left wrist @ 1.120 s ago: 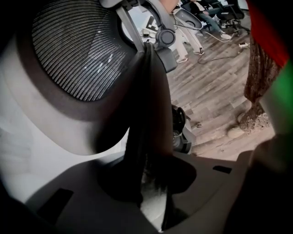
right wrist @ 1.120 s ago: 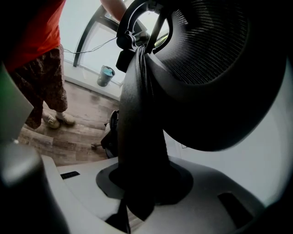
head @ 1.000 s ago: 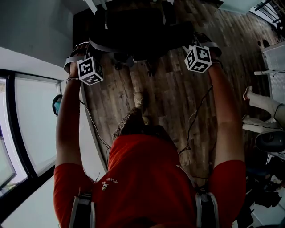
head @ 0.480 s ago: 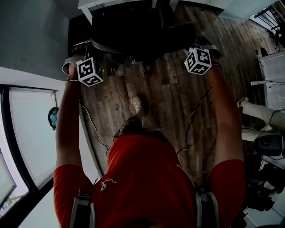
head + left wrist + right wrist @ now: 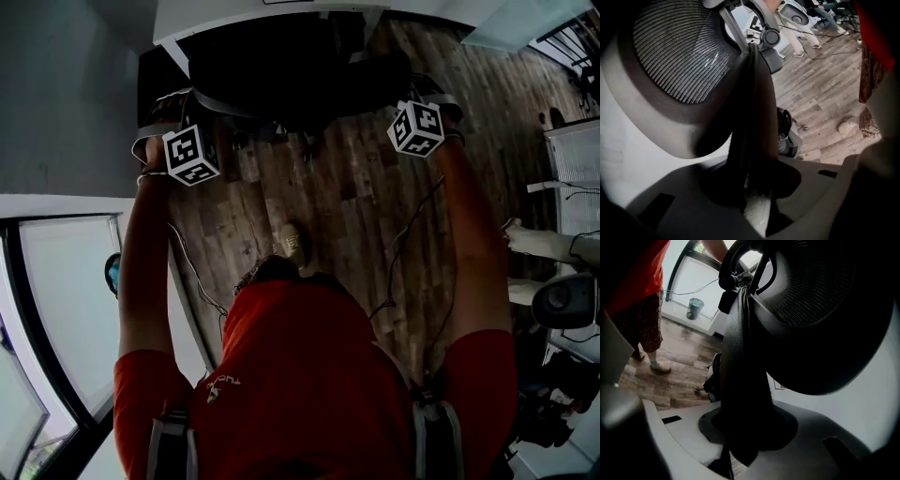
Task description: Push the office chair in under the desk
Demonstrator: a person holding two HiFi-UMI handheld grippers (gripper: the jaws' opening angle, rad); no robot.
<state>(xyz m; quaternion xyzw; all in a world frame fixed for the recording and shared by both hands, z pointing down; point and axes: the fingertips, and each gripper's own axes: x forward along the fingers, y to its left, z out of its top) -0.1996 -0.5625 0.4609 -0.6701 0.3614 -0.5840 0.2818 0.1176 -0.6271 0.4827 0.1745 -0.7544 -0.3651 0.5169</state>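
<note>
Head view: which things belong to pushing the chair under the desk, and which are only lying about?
Belong to the job: office chair, desk, left gripper and right gripper, both clamped on the chair's back rim.
Only lying about: teal container by the window, grey round device.

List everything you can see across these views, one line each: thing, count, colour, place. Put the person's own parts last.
chair: one, black with a mesh back, top of the head view, against the desk
desk: one, white, beyond the chair
floor: one, brown wood planks, under the chair and person
window: one, dark-framed, at the left
bucket: one, teal, by the window
shirt: one, red, bottom of the head view
shoe: one seen, pale, on the floor
left gripper: one, grey, jaws shut on the chair's back edge
right gripper: one, grey, jaws shut on the chair's other back edge
</note>
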